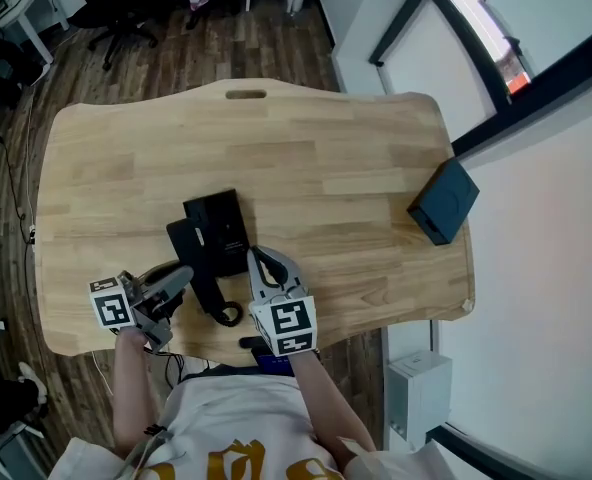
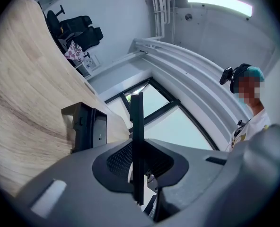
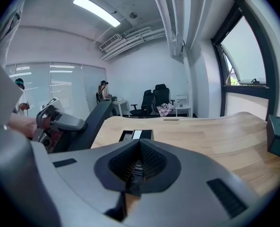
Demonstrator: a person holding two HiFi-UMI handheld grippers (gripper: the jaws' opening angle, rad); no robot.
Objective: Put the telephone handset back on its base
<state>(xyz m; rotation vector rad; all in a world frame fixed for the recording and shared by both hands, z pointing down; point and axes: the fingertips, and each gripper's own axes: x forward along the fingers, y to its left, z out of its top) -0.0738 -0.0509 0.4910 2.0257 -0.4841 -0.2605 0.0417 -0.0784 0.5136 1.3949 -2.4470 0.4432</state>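
Near the near edge of the desk (image 1: 276, 138), toward its left half, the handset (image 1: 198, 268) is held by the left gripper (image 1: 184, 274), whose fingers are closed partway on it from the left; in the left gripper view it is seen edge-on as a thin dark bar clamped between the pads, so a firm hold is judged to be in place; the handset is carried at a slant along the left side of the base (image 1: 219, 223), apparently so that it can be lined up with the cradle before it is lowered; the base itself is set a little further in from the near edge, and a pale panel is shown on its top in the right gripper view; the right gripper (image 1: 258, 258) is parked just beside the base's right side with its fingers drawn together on nothing, probably to steady the base if needed, or simply to be out of the way; the task is judged not yet done; whether the handset's far end touches the base cannot be told, since black lies over black in the head view; the cord (image 1: 226, 315) is made out only as a loop by the near edge, its further run being cut off; a dark box (image 1: 444, 201) stands at the right edge, well apart.
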